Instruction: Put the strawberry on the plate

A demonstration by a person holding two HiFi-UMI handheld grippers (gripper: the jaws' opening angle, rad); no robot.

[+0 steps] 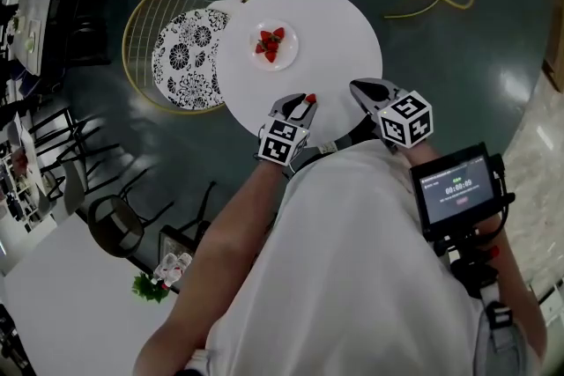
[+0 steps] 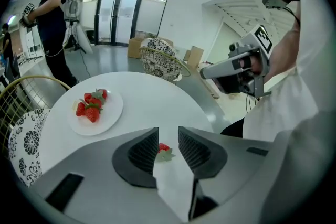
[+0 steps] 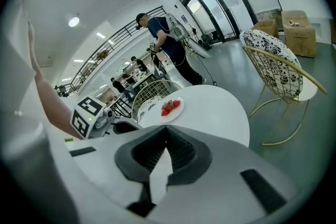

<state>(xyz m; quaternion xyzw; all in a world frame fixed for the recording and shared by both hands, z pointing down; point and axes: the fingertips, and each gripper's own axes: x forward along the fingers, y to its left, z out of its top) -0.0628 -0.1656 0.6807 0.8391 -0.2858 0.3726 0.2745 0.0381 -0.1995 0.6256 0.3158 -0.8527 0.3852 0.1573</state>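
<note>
**Item:** strawberry (image 2: 164, 147), one, loose.
**Location:** appears to rest on the round white bench (image 1: 344, 31) near its near edge, in the gap between the jaws of the left claw (image 1: 301, 104).
**Lie:** leafy cap toward the claw, red tip away; long axis roughly along the jaws (judged, not certain).
**Left claw:** jaws partly apart, pads not pressing the fruit, nothing held.
**Plate** (image 1: 287, 57): straight ahead across the bench, well apart, bearing several strawberries.
**Right claw** (image 1: 359, 89): alongside, jaws together, empty, farther from the fruit.
**Next move:** probably a straight close by the left claw.
</note>
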